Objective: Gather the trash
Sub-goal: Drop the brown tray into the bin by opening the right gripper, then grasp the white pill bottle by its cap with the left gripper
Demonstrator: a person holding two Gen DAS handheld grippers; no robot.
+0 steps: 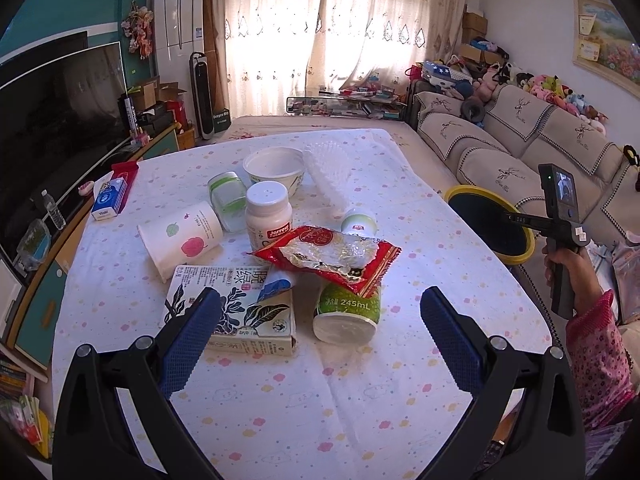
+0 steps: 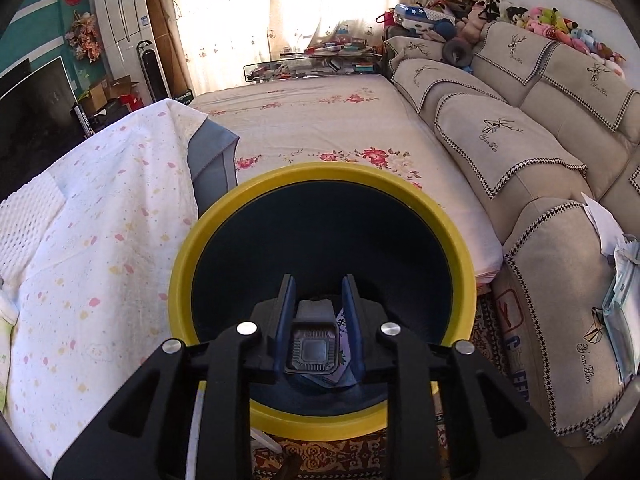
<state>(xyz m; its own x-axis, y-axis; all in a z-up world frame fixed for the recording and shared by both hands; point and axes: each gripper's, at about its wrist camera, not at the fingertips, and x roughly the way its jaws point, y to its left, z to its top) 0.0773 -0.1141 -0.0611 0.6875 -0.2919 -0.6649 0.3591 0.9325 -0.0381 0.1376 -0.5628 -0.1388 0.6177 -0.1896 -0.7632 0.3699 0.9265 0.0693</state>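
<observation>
My left gripper [image 1: 320, 312] is open and hovers low over the table's trash: a tea carton [image 1: 240, 312] by its left finger, a green 245 mL bottle [image 1: 348, 312] lying between the fingers, and a red snack wrapper [image 1: 326, 256] on top of it. Behind these are a paper cup [image 1: 180, 240], a white pill bottle [image 1: 268, 216] and a bowl [image 1: 274, 168]. My right gripper [image 2: 317, 282] points down into the yellow-rimmed bin [image 2: 320, 170], jaws slightly apart. A dark plastic tray [image 2: 316, 350] sits between them over paper scraps; the pads do not seem to press it.
The bin [image 1: 490, 220] stands off the table's right edge, before the sofa [image 2: 540, 140]. A hand in a pink sleeve [image 1: 592, 340] holds the right gripper's handle there. A blue box [image 1: 108, 200] lies at the table's left edge. A TV cabinet [image 1: 40, 300] runs along the left.
</observation>
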